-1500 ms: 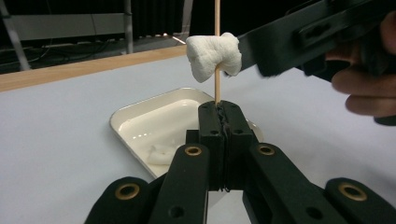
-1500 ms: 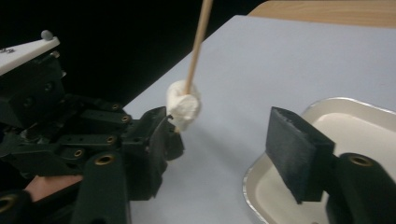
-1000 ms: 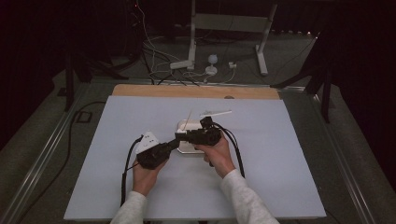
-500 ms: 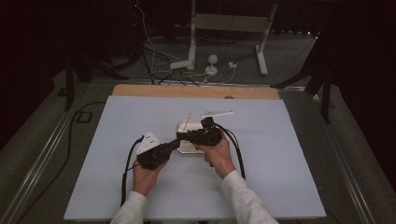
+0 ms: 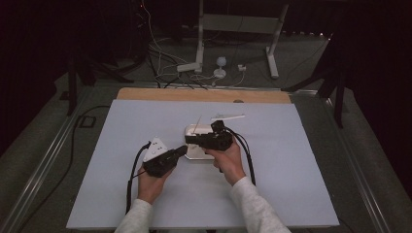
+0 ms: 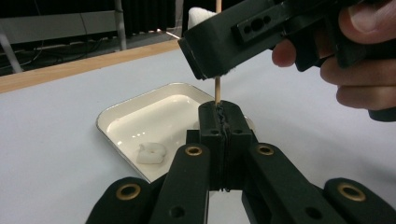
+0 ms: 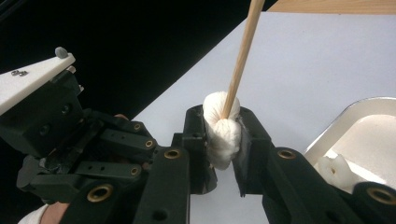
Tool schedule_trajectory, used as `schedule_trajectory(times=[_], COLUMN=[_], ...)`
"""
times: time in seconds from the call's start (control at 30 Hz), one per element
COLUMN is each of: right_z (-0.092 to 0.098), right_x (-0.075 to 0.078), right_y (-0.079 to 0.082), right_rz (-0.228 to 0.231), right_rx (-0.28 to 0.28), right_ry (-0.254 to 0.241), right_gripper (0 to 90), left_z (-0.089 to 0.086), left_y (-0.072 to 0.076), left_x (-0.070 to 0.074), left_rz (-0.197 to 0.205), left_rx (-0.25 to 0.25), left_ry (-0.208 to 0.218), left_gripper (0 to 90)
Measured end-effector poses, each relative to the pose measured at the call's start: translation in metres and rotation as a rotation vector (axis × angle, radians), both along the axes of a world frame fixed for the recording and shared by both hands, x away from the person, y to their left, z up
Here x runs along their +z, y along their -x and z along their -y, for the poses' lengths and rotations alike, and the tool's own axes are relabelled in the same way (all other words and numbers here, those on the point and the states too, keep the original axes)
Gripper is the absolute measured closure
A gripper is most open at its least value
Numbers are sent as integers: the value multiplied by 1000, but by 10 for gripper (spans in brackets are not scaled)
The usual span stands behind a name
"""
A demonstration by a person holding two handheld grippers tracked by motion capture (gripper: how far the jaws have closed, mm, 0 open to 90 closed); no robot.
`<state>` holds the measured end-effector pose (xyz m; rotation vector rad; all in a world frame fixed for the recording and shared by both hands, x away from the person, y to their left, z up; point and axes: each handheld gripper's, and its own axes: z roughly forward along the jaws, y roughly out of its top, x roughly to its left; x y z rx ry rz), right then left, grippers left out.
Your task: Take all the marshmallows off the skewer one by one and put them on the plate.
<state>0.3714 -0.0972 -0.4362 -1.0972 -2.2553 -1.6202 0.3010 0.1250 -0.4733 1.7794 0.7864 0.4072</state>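
Left tool clenched on the lower end of a thin wooden skewer, jaws pressed tight together with the stick pinched between them, standing upright. Right tool grasping a white marshmallow threaded on that same skewer; pads squeeze it from both sides, soft lump bulging between them. Its jaws have just been closing on the marshmallow.

In the high view both tools meet near the middle of the table, left tool pointing right, right tool pointing left, just above a small white tray. Skewer tip sticks up above them.

Tray sits just behind the left tool, with another white marshmallow piece lying in it near the front corner. A thin white strip lies on the table beyond the tray.
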Motion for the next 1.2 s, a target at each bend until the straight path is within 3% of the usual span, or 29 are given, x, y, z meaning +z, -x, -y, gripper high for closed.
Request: schedule_trajectory(times=[0.17,0.2,0.27,0.33,0.43,0.53,0.63,0.77,0.87,0.97,1.2], right_z=[1,1,6,16,21,22,21,29,41,46,51], right_x=[5,6,10,20,33,39,41,52,65,74,74], right_y=[0,0,-2,-5,-4,-5,-6,-9,-10,-9,-9], right_rz=[11,13,19,26,66,76,79,86,101,128,139], right_rx=[-4,-6,-34,-66,-54,-52,-48,-82,-104,-104,-105], right_ry=[3,3,-39,-78,-19,-5,2,-41,-72,-32,-13], right_gripper=[773,773,776,777,776,774,774,779,781,780,774], left_z=[0,0,1,0,4,4,2,-1,-6,-9,-11], left_y=[0,1,1,1,2,2,3,2,1,1,0], left_x=[0,0,-6,-9,-5,-4,-4,-7,-10,-7,-7], left_rz=[10,7,6,0,19,23,33,24,8,10,2], left_rx=[0,5,9,4,-11,-13,-5,9,27,38,39], left_ry=[-10,-32,-86,-78,-70,-65,-90,-113,-94,-70,-42], left_gripper=[900,900,900,900,900,900,900,900,900,900,900])
